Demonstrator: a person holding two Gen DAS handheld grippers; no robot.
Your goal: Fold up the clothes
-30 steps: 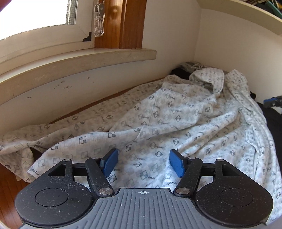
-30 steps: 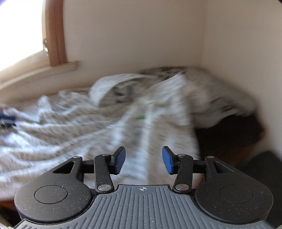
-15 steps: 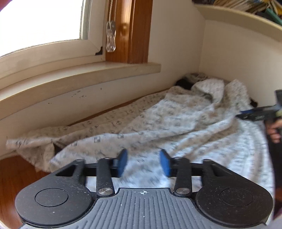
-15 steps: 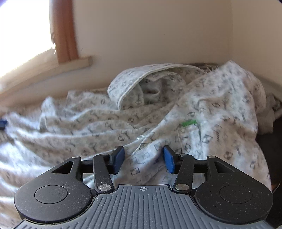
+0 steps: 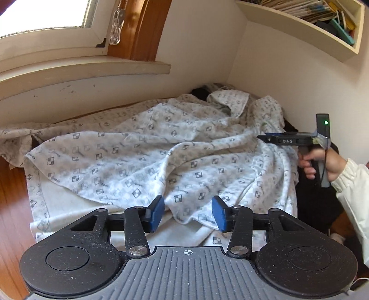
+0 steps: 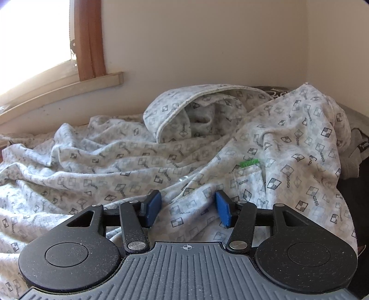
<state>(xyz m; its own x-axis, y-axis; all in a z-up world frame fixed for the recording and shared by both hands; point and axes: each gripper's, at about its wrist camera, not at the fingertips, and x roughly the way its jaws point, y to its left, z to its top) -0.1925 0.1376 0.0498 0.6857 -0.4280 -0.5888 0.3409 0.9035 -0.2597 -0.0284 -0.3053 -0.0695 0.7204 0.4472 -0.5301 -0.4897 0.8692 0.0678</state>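
Note:
A crumpled white garment [image 5: 161,157] with a grey checked-square print lies spread over the surface below the window. Its hood [image 6: 184,110] is bunched up at the far corner, and a small green label [image 6: 249,162] shows near its chest. My left gripper [image 5: 188,213] hovers over the near hem. Its jaws are opening, and the cloth lies beneath them without being pinched. My right gripper [image 6: 188,208] stands open low over the chest area, just before the label. It also shows in the left wrist view, where the right gripper [image 5: 268,138] is held by a hand [image 5: 322,161] at the garment's right edge.
A window sill [image 5: 92,69] and wall run along the far side. A shelf [image 5: 311,20] with books hangs at the upper right. Dark clothing [image 6: 355,152] lies by the right corner. Wooden surface [image 5: 11,196] shows at the left.
The left view has drawn back, so more of the garment shows, and the right gripper has entered at its right. The left jaws narrowed, then widened. The right gripper came down close to the cloth.

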